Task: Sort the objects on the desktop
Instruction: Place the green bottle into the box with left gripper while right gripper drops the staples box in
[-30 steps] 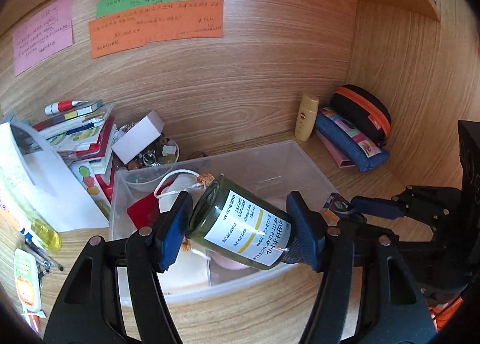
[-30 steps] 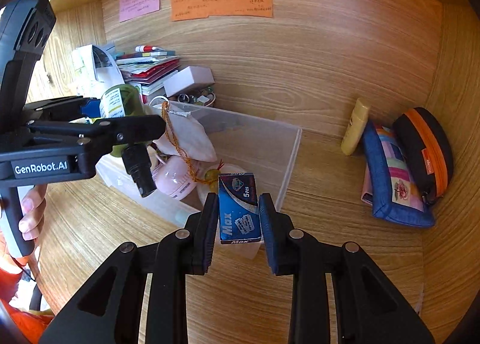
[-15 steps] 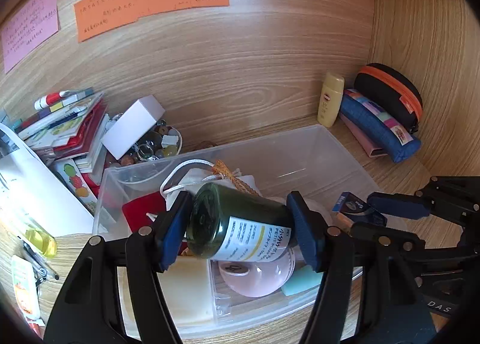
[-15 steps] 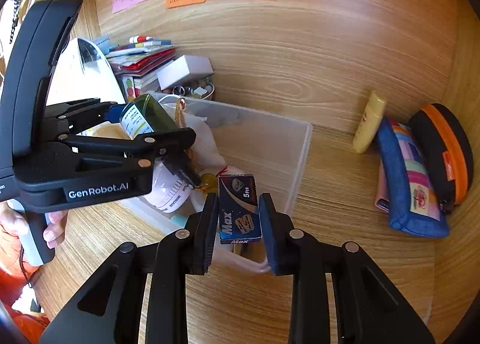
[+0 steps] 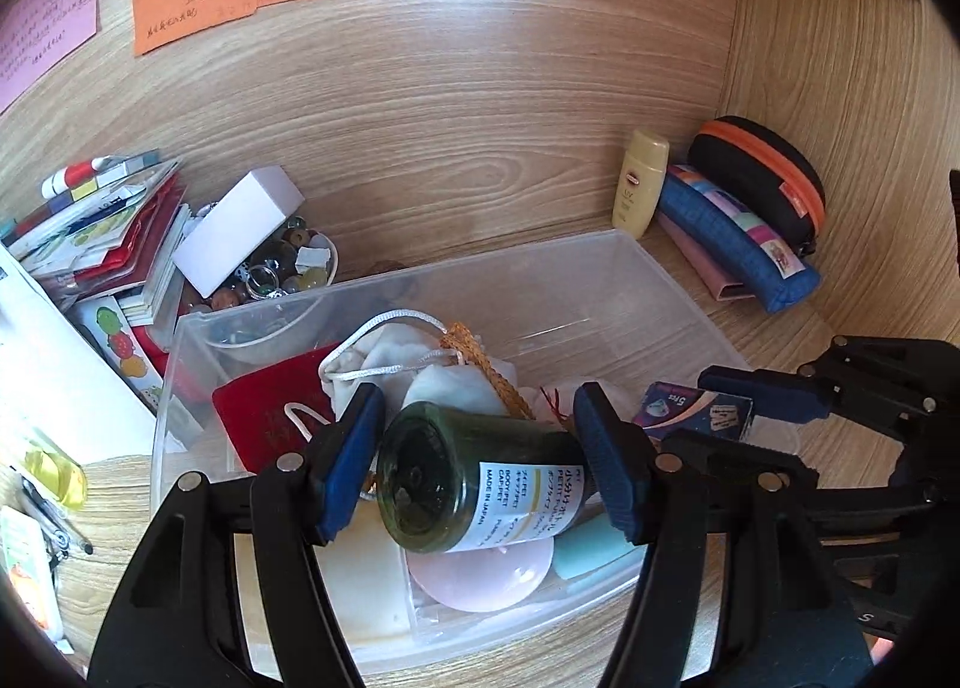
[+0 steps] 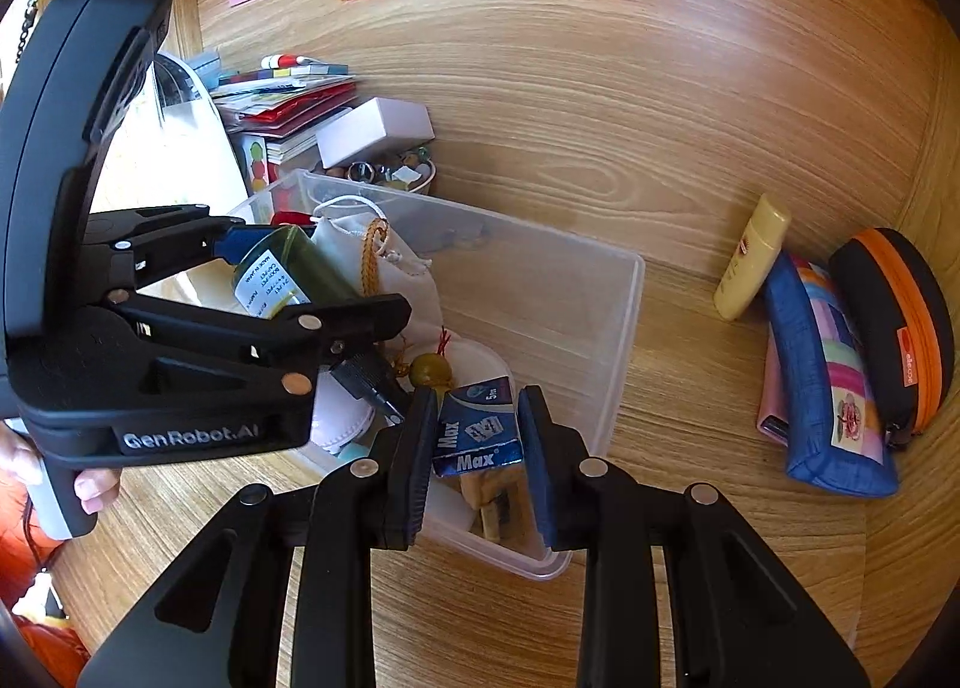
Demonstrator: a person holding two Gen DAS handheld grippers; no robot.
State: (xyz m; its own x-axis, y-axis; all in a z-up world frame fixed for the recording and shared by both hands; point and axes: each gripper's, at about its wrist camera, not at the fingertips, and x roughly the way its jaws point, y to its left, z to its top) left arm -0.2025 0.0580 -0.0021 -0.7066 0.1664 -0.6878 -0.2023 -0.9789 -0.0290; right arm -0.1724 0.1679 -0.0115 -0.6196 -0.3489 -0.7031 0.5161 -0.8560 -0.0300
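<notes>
Left tongs [image 5: 474, 469] clamped the green bottle [image 5: 480, 478] sideways over the bin [image 5: 660, 280]; right tongs [image 6: 477, 430] pinched the blue box [image 6: 477, 436] above its near corner. Best to lower each into a free gap before letting go, bottle clear of the pouch [image 5: 420, 364].

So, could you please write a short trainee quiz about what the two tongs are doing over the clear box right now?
1. True or false: the left tongs grip a green bottle.
2. What do the right tongs hold: A a yellow tube, B a small blue box, C a pencil case?
3. What lies beneath both held things?

Key: 1 true. 2 B. 3 the clear plastic box, already partly filled.
</notes>
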